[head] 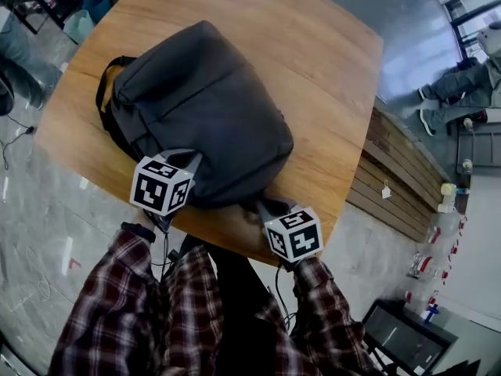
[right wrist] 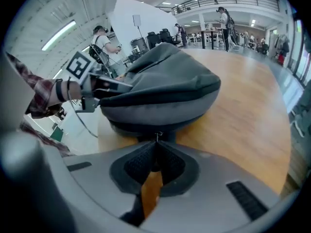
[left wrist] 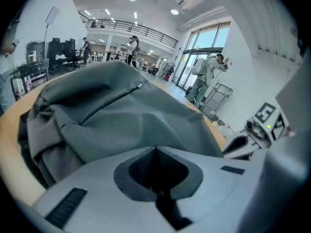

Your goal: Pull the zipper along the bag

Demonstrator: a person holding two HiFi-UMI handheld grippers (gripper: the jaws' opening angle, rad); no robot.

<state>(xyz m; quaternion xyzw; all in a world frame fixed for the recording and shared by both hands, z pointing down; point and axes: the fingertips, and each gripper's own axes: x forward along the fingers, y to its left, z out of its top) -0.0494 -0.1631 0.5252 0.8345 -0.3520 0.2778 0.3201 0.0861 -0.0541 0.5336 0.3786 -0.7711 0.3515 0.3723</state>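
Observation:
A dark grey backpack (head: pixel 203 108) lies flat on the round wooden table (head: pixel 329 77). Its near end points toward me. My left gripper (head: pixel 190 163) sits at the bag's near left edge; in the left gripper view its jaws (left wrist: pixel 155 149) are closed together with the grey fabric (left wrist: pixel 121 115) right at their tips. My right gripper (head: pixel 263 205) is at the bag's near bottom edge. In the right gripper view it (right wrist: pixel 156 139) is shut on a small metal zipper pull (right wrist: pixel 157 134) under the bag's rounded end (right wrist: pixel 160 96). The zipper track itself is hidden.
Black shoulder straps (head: pixel 104 92) hang off the bag's left side. The table's near edge (head: pixel 235 245) is close to both grippers. A slatted wooden bench (head: pixel 399 178) stands to the right, with a person (head: pixel 462 84) on the floor beyond it.

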